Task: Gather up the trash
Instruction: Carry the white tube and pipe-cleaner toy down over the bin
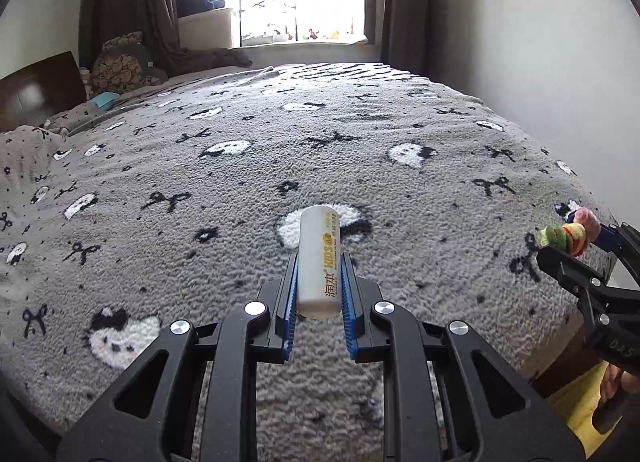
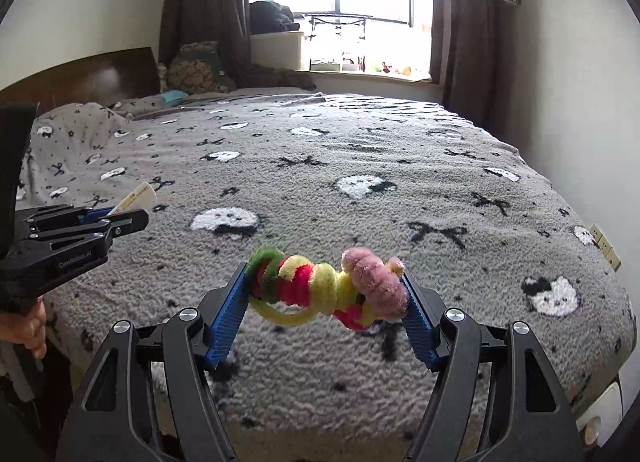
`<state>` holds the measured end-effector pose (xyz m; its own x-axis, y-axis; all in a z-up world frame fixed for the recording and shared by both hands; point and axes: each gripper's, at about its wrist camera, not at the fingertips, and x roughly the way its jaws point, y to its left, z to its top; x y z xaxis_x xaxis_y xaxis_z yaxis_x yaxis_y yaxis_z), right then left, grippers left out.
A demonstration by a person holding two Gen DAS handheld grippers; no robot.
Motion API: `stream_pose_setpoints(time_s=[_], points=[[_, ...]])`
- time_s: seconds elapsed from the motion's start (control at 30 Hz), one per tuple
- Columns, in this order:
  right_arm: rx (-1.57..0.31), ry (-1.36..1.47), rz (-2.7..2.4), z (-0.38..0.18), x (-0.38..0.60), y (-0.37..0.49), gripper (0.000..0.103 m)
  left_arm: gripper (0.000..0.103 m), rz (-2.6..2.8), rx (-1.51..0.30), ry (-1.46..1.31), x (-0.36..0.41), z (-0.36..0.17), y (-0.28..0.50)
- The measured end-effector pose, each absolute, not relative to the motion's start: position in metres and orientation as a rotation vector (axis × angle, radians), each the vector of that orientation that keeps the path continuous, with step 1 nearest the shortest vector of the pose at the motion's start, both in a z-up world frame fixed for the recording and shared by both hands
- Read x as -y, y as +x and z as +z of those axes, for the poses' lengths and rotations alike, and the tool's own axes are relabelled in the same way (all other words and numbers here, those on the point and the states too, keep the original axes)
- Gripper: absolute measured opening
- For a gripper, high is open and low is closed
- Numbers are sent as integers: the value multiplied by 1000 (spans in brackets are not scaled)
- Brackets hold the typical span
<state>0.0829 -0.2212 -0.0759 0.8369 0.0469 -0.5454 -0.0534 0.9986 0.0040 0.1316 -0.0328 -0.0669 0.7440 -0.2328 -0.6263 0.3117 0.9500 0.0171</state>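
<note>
White tube (image 1: 319, 262) clamped in left tongs (image 1: 319, 262); fuzzy twisted bundle (image 2: 324, 286) clamped crosswise in right tongs (image 2: 325, 280).

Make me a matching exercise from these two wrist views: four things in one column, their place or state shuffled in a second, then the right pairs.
Things
1. white cylindrical tube with orange lettering
2. bundle of green, red, yellow and pink fuzzy pipe cleaners
3. grey fleece blanket with black bows
4. brown curtains

Places or states
A. hanging beside the window
B. clamped in the right gripper
C. spread over the bed
D. clamped in the left gripper

Pairs: 1-D, 2-B, 3-C, 4-A
</note>
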Motion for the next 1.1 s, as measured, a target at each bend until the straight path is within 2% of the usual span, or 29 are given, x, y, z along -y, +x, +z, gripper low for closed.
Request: stream_pose_setpoints(time_s=[0.53, 0.87, 1.1], points=[[-629, -84, 71, -115, 197, -22, 71, 18, -322, -733, 132, 20, -125, -9], [-805, -109, 123, -172, 180, -35, 71, 18, -367, -873, 131, 21, -173, -35], [-938, 3, 211, -199, 183, -32, 71, 18, -368, -1006, 115, 13, -218, -41]])
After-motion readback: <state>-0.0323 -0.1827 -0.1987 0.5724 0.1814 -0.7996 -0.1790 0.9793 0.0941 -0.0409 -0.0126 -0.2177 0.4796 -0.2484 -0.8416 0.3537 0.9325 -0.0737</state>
